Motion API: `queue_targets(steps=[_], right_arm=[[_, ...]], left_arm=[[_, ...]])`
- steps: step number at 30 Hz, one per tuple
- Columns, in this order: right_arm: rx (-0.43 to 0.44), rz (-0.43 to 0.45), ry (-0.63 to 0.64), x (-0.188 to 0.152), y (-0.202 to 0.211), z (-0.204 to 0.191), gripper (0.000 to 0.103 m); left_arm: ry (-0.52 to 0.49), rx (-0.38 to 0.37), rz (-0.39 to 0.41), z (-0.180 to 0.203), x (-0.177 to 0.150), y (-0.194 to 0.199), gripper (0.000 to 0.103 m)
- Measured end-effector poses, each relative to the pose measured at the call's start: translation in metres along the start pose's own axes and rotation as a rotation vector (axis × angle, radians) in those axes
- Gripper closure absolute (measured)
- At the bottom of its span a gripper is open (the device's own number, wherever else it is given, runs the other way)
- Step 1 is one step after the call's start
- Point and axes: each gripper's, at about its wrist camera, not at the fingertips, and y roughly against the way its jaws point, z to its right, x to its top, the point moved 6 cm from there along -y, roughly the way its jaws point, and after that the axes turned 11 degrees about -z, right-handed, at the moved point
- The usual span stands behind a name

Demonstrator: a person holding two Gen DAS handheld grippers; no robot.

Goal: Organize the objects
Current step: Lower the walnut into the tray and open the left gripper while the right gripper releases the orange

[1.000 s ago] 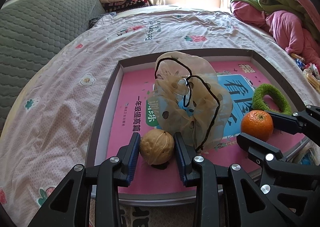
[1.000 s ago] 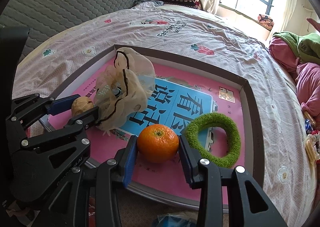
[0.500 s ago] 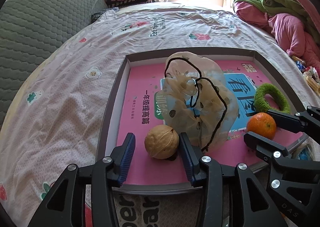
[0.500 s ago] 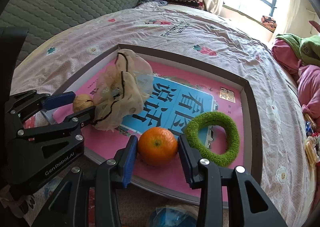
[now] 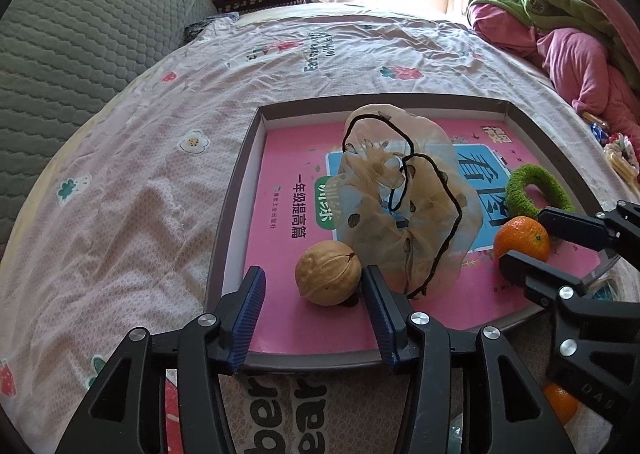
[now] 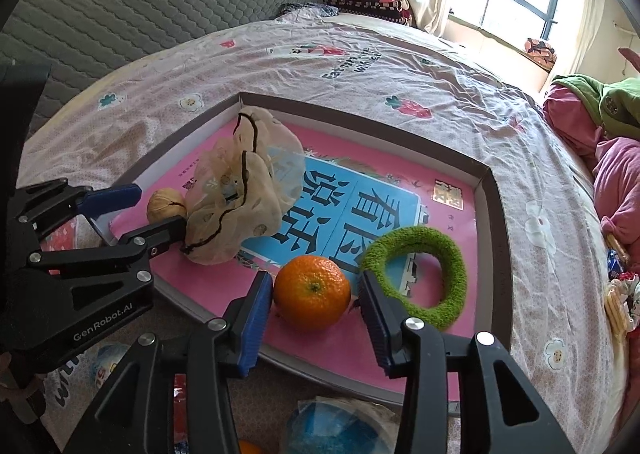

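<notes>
A grey-rimmed shallow tray [image 5: 236, 190] lies on the bed with a pink book inside it. On the book rests a walnut [image 5: 328, 278], between the opening jaws of my left gripper [image 5: 314, 286]; the left pad stands clear of it. A sheer beige drawstring pouch [image 5: 404, 214] sits just behind the walnut. In the right wrist view an orange [image 6: 312, 292] sits on the book between the jaws of my right gripper [image 6: 316, 294], which are opening, with a thin gap at the right pad. A green fuzzy ring [image 6: 420, 274] lies beside it.
The tray [image 6: 494, 214] sits near the bed's front edge on a floral sheet [image 5: 140, 194]. A grey quilted headboard [image 5: 80, 34] is at the left. Pink and green clothes [image 5: 560, 34] are heaped at the right. A second orange [image 5: 560, 402] and blue plastic [image 6: 332, 426] lie below the tray.
The left jaws were shut on the walnut and have spread apart, leaving it on the book. The right jaws have loosened slightly around the orange. Neither hand has shifted much.
</notes>
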Motion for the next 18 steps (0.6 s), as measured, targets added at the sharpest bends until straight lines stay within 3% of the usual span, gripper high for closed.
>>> queue_targets(steps=[6, 18], right_arm=[[0.056, -0.011, -0.023, -0.003, 0.003, 0.006, 0.052], [0.078, 0.051, -0.06, -0.001, 0.026, 0.02, 0.051]], left_arm=[[0.009, -0.004, 0.001, -0.001, -0.003, 0.005, 0.049], [0.004, -0.011, 0.02, 0.005, -0.01, 0.024, 0.048]])
